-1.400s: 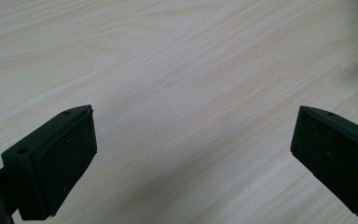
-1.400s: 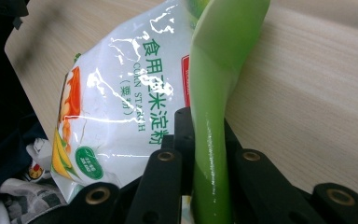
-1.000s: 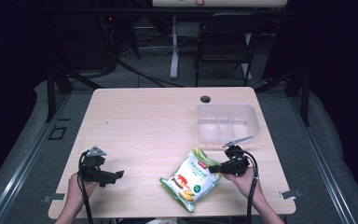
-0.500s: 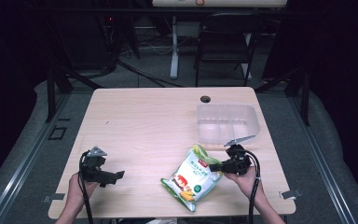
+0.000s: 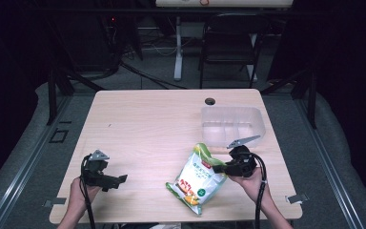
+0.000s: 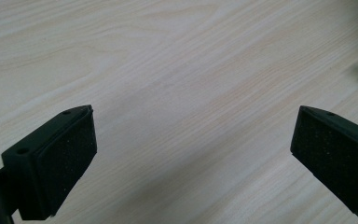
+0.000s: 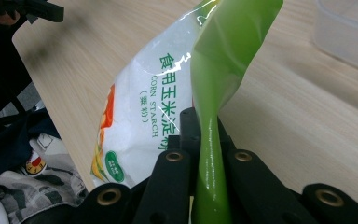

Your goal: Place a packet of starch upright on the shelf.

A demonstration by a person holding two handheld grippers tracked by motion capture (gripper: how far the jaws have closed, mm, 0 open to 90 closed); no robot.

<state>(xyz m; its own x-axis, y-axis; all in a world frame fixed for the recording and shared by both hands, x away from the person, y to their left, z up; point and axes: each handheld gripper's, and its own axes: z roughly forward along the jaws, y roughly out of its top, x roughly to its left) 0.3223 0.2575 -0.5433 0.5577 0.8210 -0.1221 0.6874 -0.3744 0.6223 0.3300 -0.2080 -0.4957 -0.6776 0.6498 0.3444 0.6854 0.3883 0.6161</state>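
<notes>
A green and white bag of corn starch [image 5: 196, 177] lies near the table's front edge, its right end lifted off the wood. My right gripper [image 5: 220, 168] is shut on the bag's green edge [image 7: 210, 154], and in the right gripper view the bag [image 7: 154, 116] stretches away from the jaws, tilted. At the front left my left gripper [image 5: 119, 180] is held just over the table by a hand. Its jaws stand wide apart with bare wood between them [image 6: 193, 154]. A clear plastic container [image 5: 232, 125] sits empty beyond the right gripper.
The wooden table [image 5: 147, 124] has a small round cable hole [image 5: 210, 101] at its far edge. A chair and a desk leg stand on the dark floor behind it. In the right gripper view the table's near edge [image 7: 51, 93] and clothing below it show at the left.
My right gripper has risen a little with the bag's edge in it, so the bag's right end stands higher off the table. The left gripper has kept still.
</notes>
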